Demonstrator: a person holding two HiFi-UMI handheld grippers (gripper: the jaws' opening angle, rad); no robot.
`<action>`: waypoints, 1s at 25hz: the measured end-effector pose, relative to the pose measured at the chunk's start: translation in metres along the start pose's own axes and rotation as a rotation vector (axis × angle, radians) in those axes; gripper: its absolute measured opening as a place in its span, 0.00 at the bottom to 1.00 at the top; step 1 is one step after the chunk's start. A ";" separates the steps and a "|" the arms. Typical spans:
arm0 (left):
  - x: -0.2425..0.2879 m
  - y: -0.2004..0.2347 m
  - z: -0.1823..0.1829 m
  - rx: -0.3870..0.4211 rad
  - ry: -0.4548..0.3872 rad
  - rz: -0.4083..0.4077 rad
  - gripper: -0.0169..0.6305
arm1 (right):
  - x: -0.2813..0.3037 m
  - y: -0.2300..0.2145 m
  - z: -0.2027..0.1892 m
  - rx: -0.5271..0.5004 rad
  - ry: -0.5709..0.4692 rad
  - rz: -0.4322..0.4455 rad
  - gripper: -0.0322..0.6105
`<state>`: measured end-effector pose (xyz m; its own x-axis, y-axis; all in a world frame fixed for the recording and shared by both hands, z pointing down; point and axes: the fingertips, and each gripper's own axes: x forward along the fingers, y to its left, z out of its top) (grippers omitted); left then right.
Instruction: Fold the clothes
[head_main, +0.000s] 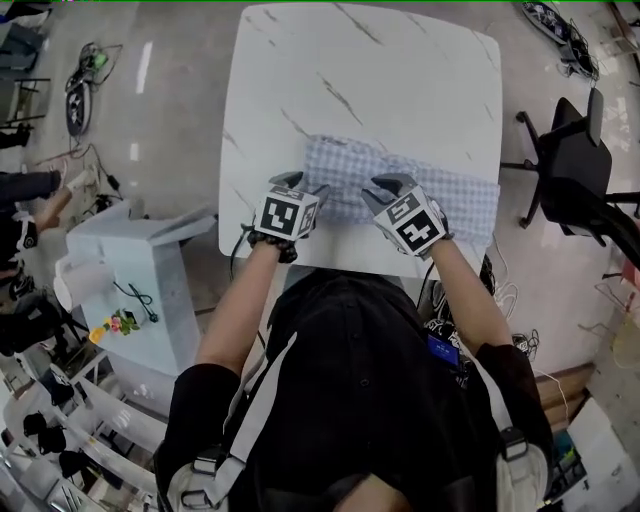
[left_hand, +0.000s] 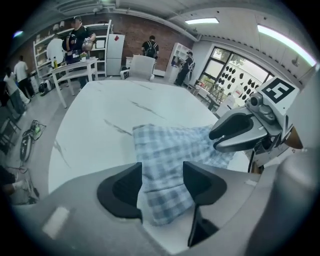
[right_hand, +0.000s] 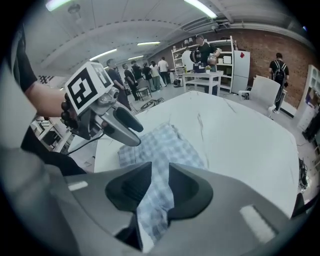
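A blue-and-white checked garment (head_main: 450, 200) lies across the near part of the white marble table (head_main: 350, 70). It reaches the table's right edge and has a raised fold near its middle. My left gripper (head_main: 303, 190) is at the garment's near left corner and my right gripper (head_main: 387, 195) at its near middle, both pointing steeply down. In the left gripper view the cloth (left_hand: 170, 145) passes between the left gripper's (left_hand: 162, 182) fairly wide-set jaws, and its end hangs on the camera side. In the right gripper view the cloth (right_hand: 165, 145) is pinched in the right gripper's (right_hand: 160, 187) narrow gap.
A black office chair (head_main: 575, 160) stands right of the table. A white cabinet (head_main: 130, 270) stands to its left, with cables on the floor behind it. Several people (left_hand: 77, 37) stand by shelves and another table at the room's far end.
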<state>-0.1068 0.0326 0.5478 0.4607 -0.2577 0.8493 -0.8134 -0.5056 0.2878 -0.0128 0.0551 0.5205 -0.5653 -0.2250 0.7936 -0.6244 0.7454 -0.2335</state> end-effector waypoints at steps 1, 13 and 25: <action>0.000 0.008 -0.002 -0.002 0.007 0.006 0.44 | 0.005 0.001 0.003 0.005 0.003 0.000 0.23; 0.031 0.020 -0.020 -0.033 0.075 -0.098 0.45 | 0.034 -0.003 0.001 0.030 0.074 -0.081 0.22; 0.037 0.019 -0.019 0.025 0.099 -0.031 0.12 | 0.027 -0.027 -0.049 0.135 0.127 -0.146 0.19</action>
<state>-0.1120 0.0291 0.5935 0.4473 -0.1598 0.8800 -0.7895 -0.5330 0.3045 0.0146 0.0593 0.5758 -0.3966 -0.2375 0.8867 -0.7661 0.6178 -0.1772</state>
